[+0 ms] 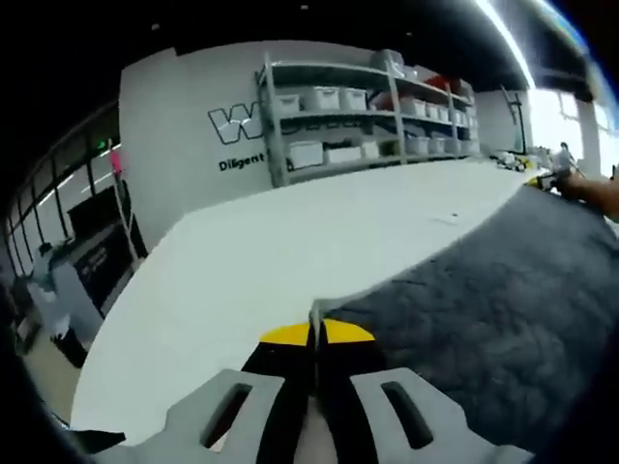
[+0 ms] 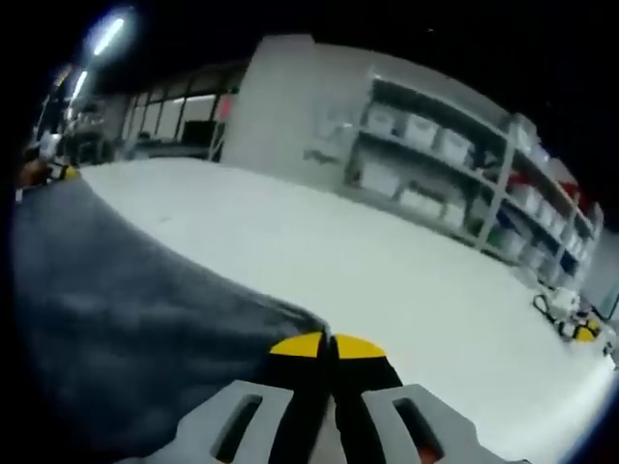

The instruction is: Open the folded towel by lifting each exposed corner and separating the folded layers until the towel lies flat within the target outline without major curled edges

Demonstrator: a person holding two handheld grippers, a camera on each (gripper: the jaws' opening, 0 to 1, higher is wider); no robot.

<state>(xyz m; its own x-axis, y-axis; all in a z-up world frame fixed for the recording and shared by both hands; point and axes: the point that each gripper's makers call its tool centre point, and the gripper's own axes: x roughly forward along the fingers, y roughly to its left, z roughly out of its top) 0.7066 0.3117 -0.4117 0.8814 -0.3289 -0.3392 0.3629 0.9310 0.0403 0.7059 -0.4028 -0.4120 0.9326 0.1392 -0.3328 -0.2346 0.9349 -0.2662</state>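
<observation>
The dark grey towel (image 1: 503,300) lies spread over the white surface (image 1: 290,251), and each gripper holds one of its corners. In the left gripper view, the left gripper (image 1: 316,333) has its yellow-tipped fingers (image 1: 285,335) pressed together on the towel's near corner, a thin edge of cloth standing up in the seam between them; from that corner the towel runs away to the right across the surface. At the towel's far end, near the view's right edge, a hand (image 1: 595,188) and a bit of yellow show, too small to make out further. Beyond the surface, on the far side from the towel, a grey shelving unit (image 1: 372,116) carries white bins against a white wall with dark lettering. In the right gripper view, the right gripper (image 2: 329,346) likewise has its fingers (image 2: 360,346) closed on a towel (image 2: 126,309) corner, the cloth tapering to a point right at the yellow tips and spreading off to the left over the surface (image 2: 406,280). Well apart from the towel, near the surface's far right edge, sits a small cluster of items (image 2: 571,319) with a yellow part, too blurred to identify. Shelves (image 2: 455,184) with bins stand behind the surface.
</observation>
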